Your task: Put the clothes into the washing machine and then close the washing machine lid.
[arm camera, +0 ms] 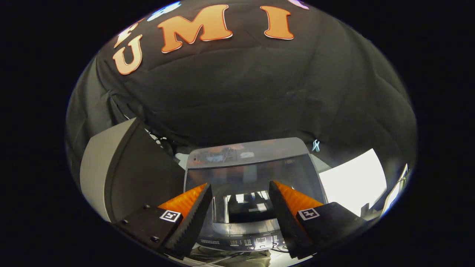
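Observation:
The washing machine stands just below and ahead of my fingers, seen from above. Its glass lid lies flat and down over the tub, and it mirrors lights and dark shapes, so I cannot tell what is inside. The control panel runs along the machine's near edge, between the bases of my fingers. My gripper hovers over the lid, open, with a wide gap and nothing between the fingers.
A tall grey and dark panel stands close on the left of the machine. A bright white surface lies to its right. A small light-blue clip hangs by the machine's far right corner. The black cloth wall rises behind.

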### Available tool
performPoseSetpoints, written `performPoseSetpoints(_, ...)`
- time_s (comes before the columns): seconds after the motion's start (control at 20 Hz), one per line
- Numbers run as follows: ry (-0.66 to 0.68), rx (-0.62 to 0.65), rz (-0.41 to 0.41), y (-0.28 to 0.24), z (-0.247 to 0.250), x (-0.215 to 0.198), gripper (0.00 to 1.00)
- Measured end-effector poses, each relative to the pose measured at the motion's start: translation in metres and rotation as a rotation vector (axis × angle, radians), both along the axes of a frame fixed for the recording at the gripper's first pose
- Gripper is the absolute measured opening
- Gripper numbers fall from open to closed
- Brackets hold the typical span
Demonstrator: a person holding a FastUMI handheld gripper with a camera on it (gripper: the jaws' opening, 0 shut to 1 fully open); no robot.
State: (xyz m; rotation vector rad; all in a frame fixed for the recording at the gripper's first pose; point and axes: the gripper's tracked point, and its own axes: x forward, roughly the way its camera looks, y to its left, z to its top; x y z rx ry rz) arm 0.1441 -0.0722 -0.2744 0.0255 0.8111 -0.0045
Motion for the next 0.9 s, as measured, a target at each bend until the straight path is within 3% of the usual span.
performPoseSetpoints(0.6,-0.025,-0.003,-0.035,-0.016,0.019,0.003,0.99)
performPoseSetpoints(0.9,-0.078,0.039,-0.066,-0.027,0.054,0.010,0.99)
